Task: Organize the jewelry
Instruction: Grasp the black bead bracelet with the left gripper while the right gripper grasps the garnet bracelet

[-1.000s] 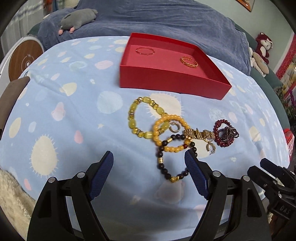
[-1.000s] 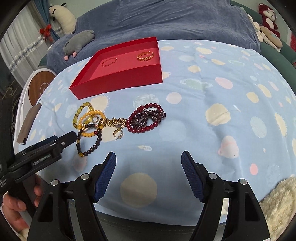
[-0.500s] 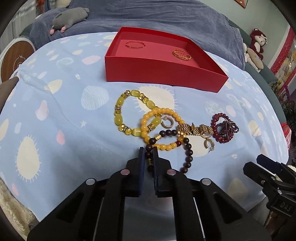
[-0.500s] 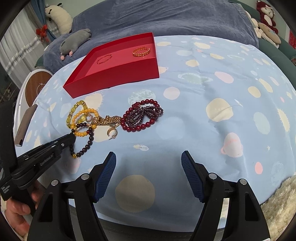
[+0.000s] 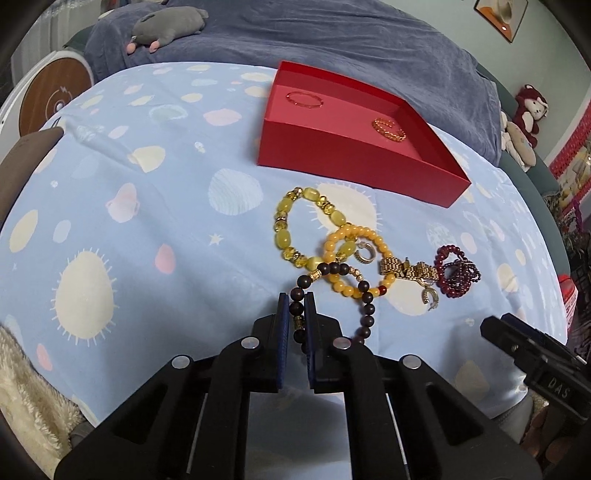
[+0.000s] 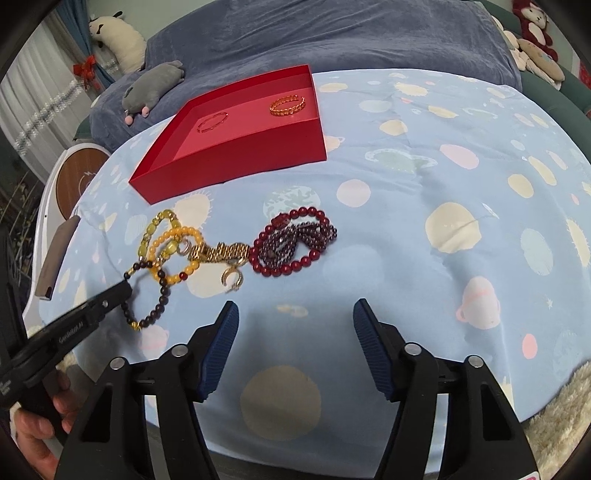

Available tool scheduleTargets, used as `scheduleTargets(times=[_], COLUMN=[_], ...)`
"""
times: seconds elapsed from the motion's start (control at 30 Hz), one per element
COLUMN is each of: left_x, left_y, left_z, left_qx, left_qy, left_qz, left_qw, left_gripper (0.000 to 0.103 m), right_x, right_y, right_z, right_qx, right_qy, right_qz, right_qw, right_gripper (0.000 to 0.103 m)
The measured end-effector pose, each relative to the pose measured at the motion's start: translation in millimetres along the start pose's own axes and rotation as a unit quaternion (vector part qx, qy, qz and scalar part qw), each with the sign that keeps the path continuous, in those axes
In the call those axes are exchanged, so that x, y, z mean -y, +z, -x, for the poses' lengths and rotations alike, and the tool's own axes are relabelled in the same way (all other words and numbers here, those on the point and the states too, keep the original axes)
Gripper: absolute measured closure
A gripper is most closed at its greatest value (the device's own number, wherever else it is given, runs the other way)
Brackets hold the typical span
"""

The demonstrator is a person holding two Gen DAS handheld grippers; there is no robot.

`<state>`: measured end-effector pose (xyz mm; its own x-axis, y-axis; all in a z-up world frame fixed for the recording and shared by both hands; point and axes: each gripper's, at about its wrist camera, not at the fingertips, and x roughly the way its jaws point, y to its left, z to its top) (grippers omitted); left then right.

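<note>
My left gripper [image 5: 296, 308] is shut on the dark bead bracelet [image 5: 364, 300], which trails to the right and still overlaps the orange bead bracelet [image 5: 354, 236]. A yellow-green bracelet [image 5: 286, 229], a gold chain bracelet [image 5: 408, 268] and a dark red bead bracelet [image 5: 456, 271] lie beside them. The red tray [image 5: 354, 162] behind holds two thin gold bangles [image 5: 388, 129]. My right gripper [image 6: 293, 332] is open and empty, in front of the dark red bracelet [image 6: 295, 242]. The left gripper [image 6: 110, 295] shows at the left edge of the right wrist view.
The jewelry lies on a light blue cloth with planet prints [image 6: 461, 221]. A blue blanket [image 5: 332, 40] with a grey plush toy [image 5: 166, 26] lies behind the tray. A fluffy cream rug [image 6: 561, 417] is at the near right.
My left gripper closed on the dark bead bracelet and has pulled it a little toward me. The right gripper moved slightly closer to the jewelry and stayed open.
</note>
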<state>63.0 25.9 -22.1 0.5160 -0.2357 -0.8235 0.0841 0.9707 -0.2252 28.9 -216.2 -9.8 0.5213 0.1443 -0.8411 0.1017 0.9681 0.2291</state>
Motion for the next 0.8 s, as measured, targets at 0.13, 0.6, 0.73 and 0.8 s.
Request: scheduleTargets(times=[0.13, 0.6, 0.73, 0.8], left_x=[0.3, -3.3, -3.6, -3.6], left_y=[-0.7, -2.1, -1.7, -1.5], left_z=[-0.8, -7.5, -7.9, -7.9], left_qx=[-0.001, -0.010, -0.011, -0.010], left_qy=[0.003, 0.005, 0.003, 0.003], left_qz=[-0.001, 0.004, 0.006, 0.005], left_qw=[1.0000, 0.9999, 0.9999, 0.9999], left_gripper=[0.095, 0.095, 0.095, 0.095], right_x=[0.0, 8.9, 7.4, 6.8], right_y=[11.7, 37.5, 35.4, 34.8], right_z=[-7.3, -34.6, -37.4, -35.5], right_qx=[0.003, -0.010, -0.015, -0.010], right_qy=[-0.009, -0.027, -0.020, -0.021], right_qz=[0.002, 0.004, 0.008, 0.011], right_qw=[1.000, 1.000, 1.000, 1.000], right_gripper=[0.054, 0.081, 0.089, 0.093])
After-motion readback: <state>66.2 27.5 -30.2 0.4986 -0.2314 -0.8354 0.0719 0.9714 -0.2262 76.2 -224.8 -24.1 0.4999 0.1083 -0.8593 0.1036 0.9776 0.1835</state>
